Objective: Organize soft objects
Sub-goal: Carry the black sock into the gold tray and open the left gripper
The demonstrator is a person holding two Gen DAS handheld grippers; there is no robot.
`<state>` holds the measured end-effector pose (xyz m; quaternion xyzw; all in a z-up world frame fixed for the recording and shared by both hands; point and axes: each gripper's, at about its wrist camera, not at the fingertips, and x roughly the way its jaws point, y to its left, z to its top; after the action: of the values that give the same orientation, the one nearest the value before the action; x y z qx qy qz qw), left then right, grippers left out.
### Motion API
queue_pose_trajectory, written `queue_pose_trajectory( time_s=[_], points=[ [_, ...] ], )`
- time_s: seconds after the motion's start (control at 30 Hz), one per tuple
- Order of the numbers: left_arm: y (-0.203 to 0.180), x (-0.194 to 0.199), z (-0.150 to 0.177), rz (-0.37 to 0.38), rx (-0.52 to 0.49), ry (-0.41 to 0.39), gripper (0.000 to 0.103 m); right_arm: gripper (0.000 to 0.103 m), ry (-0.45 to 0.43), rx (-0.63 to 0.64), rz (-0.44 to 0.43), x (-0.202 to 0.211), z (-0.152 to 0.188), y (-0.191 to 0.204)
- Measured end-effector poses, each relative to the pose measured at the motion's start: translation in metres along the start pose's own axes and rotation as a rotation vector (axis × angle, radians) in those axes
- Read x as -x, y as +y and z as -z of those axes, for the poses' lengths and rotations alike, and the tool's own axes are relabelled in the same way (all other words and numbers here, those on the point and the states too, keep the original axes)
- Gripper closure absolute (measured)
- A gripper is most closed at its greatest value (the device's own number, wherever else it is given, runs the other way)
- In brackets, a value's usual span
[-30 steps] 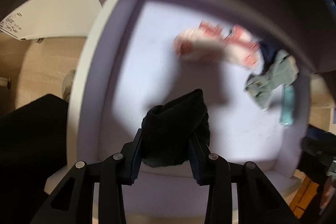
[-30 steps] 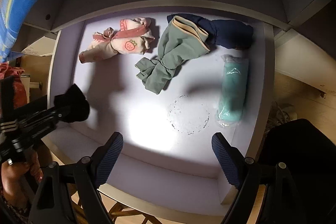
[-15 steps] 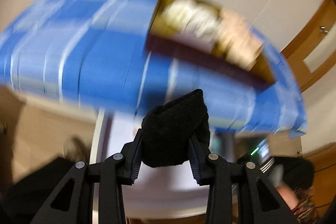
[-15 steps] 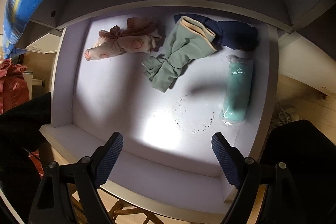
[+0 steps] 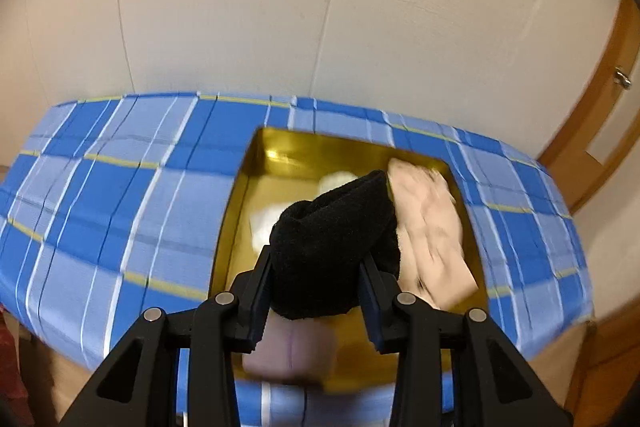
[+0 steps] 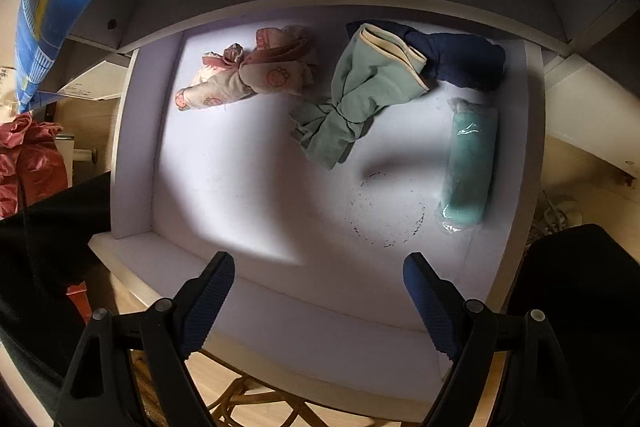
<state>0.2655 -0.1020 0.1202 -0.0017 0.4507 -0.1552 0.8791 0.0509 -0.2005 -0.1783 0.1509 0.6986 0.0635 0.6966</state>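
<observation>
Soft objects lie in two places. Largest surface in the left wrist view: a blue plaid cloth [image 5: 120, 195] with white and yellow lines, spread flat below a pale wall. Set into it sits a gold tray [image 5: 256, 187], open-topped, holding a beige folded cloth [image 5: 432, 227] on its right side, something white [image 5: 264, 223] near its middle (blurred, cannot identify) and a pale pink-grey bundle [image 5: 292, 351] at its near edge.

In the right wrist view, a white drawer [image 6: 136, 147] is pulled out under a dark shelf front. Along its back, from left to right: a cream and pink printed bundle [image 6: 248, 75], a sage green garment [image 6: 360, 95] with a cream hem and knotted at the middle, and a navy bundle [image 6: 464, 63] touching the green one's upper right. A teal roll in clear wrap [image 6: 470, 163] lies against the right wall, apart from the rest. A faint ring of dark specks [image 6: 392, 211] marks the drawer floor near the roll.

Left tool [image 5: 316, 283]: closed narrow on a black sock bundle [image 5: 332, 239], gripped from both sides, held over the gold tray and above its contents (contact with them cannot be told).

Right tool [image 6: 318, 291]: spread wide, nothing between the blue pads [image 6: 208, 303], poised above the drawer's front edge.
</observation>
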Motion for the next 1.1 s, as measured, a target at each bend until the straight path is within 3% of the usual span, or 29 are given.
queue_pose_trajectory(
  time_s=[0.2, 0.33, 0.4, 0.6, 0.7, 0.83, 1.1],
  points=[
    [0.011, -0.059, -0.033, -0.082, 0.052, 0.019, 0.063, 0.016, 0.016, -0.017, -0.029, -0.001, -0.001, -0.003],
    [0.016, -0.087, -0.039, -0.095, 0.078, 0.032, 0.054, 0.016, 0.021, -0.023, -0.039, -0.001, -0.004, -0.003],
    [0.018, -0.09, -0.037, -0.109, 0.084, 0.039, 0.046, 0.016, 0.021, -0.025, -0.042, -0.001, -0.005, -0.003],
    [0.027, -0.056, -0.018, -0.055, 0.1, 0.0, 0.045, 0.016, 0.023, 0.0, -0.008, -0.005, -0.005, 0.002],
    [0.028, -0.027, 0.001, -0.024, 0.067, -0.041, 0.045, 0.016, 0.031, 0.023, 0.037, -0.011, -0.002, 0.003],
    [0.031, 0.008, 0.043, 0.014, 0.025, -0.082, 0.045, 0.016, 0.046, 0.106, 0.159, -0.024, 0.004, 0.011],
    [0.037, 0.037, 0.155, 0.022, -0.058, -0.075, 0.045, 0.016, 0.047, 0.283, 0.357, -0.052, 0.008, 0.024]
  ],
)
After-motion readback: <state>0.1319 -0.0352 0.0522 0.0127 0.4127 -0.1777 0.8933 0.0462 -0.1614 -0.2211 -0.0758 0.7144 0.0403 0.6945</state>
